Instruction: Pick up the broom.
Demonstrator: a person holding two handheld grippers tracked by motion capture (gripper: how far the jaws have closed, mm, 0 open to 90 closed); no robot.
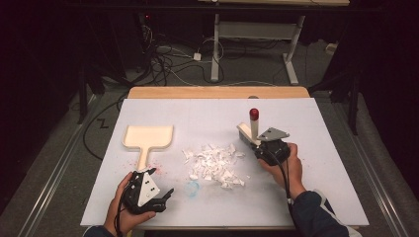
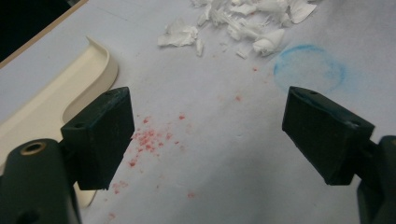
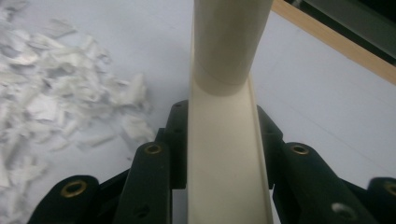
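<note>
Brush [image 1: 253, 127] clamped, beside paper scraps [image 1: 215, 165] edge.

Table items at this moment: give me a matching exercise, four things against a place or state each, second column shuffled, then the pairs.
Things:
1. dustpan
2. paper scraps
3. brush
4. left gripper

Places or states:
A. clamped in the right gripper, red handle tip up
B. open, holding nothing, by the near edge
C. loose pile mid-table
D. flat on the table, left of the pile

Pairs: 1-D, 2-C, 3-A, 4-B
</note>
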